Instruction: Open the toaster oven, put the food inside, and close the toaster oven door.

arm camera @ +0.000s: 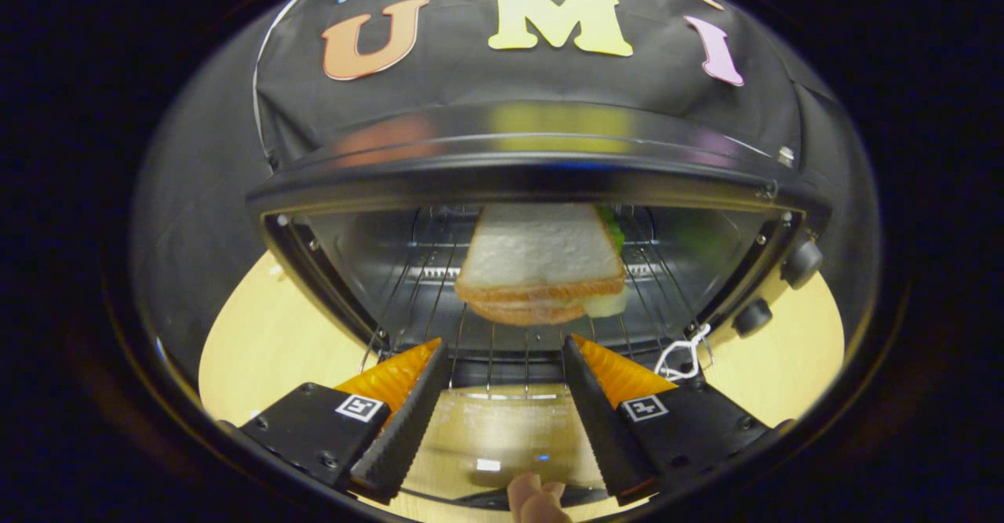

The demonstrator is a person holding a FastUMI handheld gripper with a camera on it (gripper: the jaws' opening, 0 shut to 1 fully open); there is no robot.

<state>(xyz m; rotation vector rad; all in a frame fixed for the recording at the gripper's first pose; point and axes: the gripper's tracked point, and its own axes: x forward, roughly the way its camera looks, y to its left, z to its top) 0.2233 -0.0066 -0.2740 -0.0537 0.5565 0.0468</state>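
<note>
gripper (506, 350) fingers are standing wide apart and gripping nothing, their tips sitting just short of the near edge of the wire rack (502, 327). between the fingers the glass of the let-down door (490, 437) is lying flat, pale and shiny, mirroring a small light. at its near edge a fingertip of a person's hand (536, 499) is peeking up.

beyond the fingers the toaster oven (518, 170) is standing open on a light wooden table (259, 343), its mouth facing the gripper. the sandwich (541, 268) is resting on the rack inside, about midway between the left and right walls and a little toward the near side. it is lying flat, with its long axis running from near to far, the wider end pointing at the gripper and the narrower end pointing toward the back wall. its top slice is white with a brown crust edge. under it a pale filling layer is showing, then a second brown-edged slice. a bit of green leaf is sticking out at the far right corner, and a pale yellowish piece is poking out at the near right corner.

two dark knobs (776, 288) are sitting on the right side of the oven front, and a loop of white string (682, 358) is hanging near the right end of the rack, just beyond the right finger.
</note>
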